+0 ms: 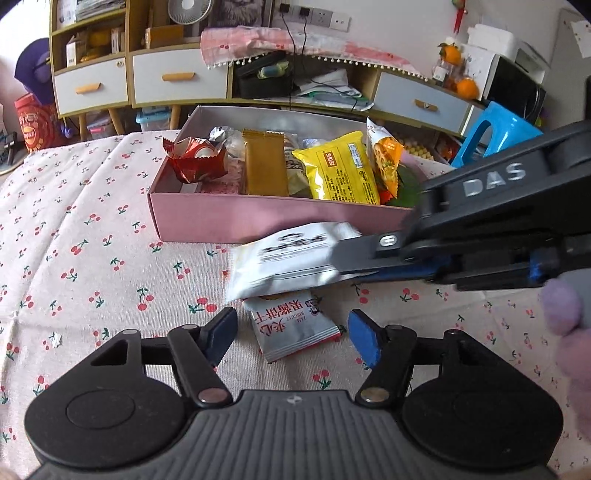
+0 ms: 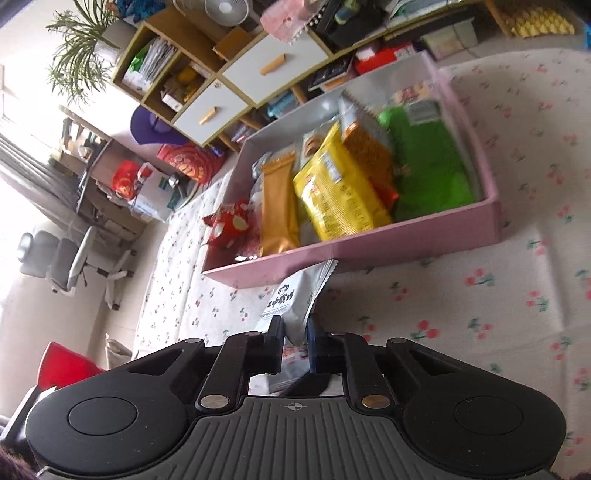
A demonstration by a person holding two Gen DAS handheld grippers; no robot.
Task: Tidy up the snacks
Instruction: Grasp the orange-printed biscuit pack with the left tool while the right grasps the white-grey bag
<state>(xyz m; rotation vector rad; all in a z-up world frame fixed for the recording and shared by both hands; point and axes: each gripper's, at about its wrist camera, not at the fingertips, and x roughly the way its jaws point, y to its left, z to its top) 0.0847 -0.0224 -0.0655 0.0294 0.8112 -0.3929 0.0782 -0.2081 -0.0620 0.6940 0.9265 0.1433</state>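
My left wrist cam: low, close over tablecloth [image 1: 92,229], facing pink box [image 1: 258,221]. Right cam rolled sideways (same box [image 2: 369,251], nearer).

This is a lived-in room of a home, likely a bedroom or a living room. A soft cloth printed with small cherries [image 1: 92,229] covers the surface across the lower half of the left wrist view. Along the top of that frame stands a low wooden cabinet [image 1: 147,74] with white drawers and open shelves crammed with boxes and papers, a small desk fan [image 1: 186,9] on top, and wall sockets [image 1: 314,14] above. Oranges [image 1: 466,88] sit at the upper right. In the right wrist view, a potted plant [image 2: 79,44] is at upper left and a white swivel chair [image 2: 70,262] at the left edge.
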